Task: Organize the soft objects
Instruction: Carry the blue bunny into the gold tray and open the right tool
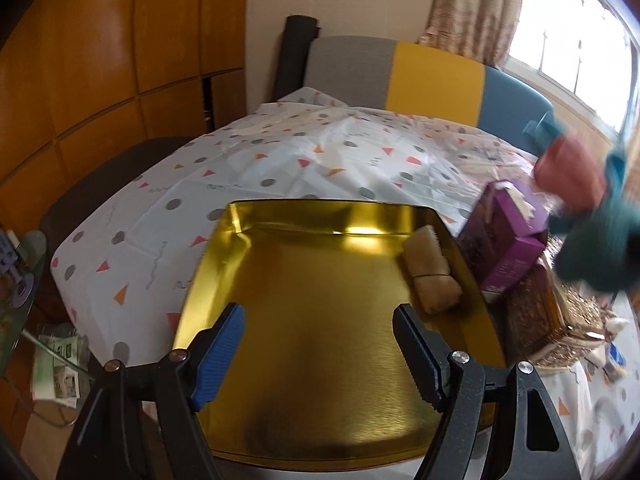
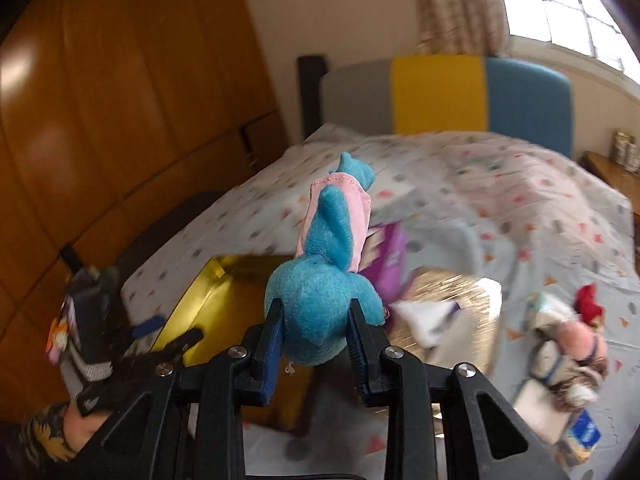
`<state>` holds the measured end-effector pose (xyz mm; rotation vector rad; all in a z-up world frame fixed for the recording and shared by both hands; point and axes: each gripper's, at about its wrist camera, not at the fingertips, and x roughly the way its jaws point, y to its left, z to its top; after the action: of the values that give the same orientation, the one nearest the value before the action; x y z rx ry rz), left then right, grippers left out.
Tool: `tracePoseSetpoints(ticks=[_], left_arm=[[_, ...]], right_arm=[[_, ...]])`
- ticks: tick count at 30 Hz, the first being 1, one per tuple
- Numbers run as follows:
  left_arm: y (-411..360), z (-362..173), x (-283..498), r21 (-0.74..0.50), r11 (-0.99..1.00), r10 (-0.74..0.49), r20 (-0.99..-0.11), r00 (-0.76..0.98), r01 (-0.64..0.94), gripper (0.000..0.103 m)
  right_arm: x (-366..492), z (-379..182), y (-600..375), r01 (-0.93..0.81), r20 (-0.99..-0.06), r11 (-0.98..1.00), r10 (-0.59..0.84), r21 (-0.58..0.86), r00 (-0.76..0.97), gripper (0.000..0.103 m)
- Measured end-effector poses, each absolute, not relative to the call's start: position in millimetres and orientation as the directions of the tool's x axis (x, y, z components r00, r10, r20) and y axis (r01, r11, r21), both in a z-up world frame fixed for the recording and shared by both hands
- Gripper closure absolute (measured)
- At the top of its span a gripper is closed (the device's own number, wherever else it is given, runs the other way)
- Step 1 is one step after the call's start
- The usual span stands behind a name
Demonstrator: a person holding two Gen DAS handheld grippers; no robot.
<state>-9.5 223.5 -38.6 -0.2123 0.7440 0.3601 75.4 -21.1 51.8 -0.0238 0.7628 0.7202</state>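
Observation:
My right gripper (image 2: 316,308) is shut on a blue plush toy (image 2: 320,280) in a pink garment, held in the air over the bed near the gold tin tray (image 2: 208,300). The toy shows as a blurred teal and pink shape (image 1: 580,216) at the right edge of the left wrist view. My left gripper (image 1: 320,320) stands open over the gold tray (image 1: 320,380), nothing between its blue pads. A beige rolled soft bundle (image 1: 430,276) tied with a band lies along the tray's right wall. The left gripper (image 2: 168,332) appears blurred at the tray's left in the right wrist view.
A purple box (image 1: 508,232) sits on a glittery gold box (image 1: 552,320) right of the tray. More soft toys (image 2: 576,344) lie on the patterned bedsheet (image 1: 280,160) to the right. A grey, yellow and blue headboard (image 1: 436,80) stands behind; wooden wardrobes (image 1: 100,60) at left.

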Motion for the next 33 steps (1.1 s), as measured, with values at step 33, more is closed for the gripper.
tracePoseSetpoints(ticks=[33], left_arm=[[219, -36, -18, -0.029, 0.930, 0.253, -0.675, 0.694, -0.367, 0.020]], right_arm=[[67, -54, 23, -0.541, -0.782, 0.812, 0.477, 0.217, 0.402, 0.048]])
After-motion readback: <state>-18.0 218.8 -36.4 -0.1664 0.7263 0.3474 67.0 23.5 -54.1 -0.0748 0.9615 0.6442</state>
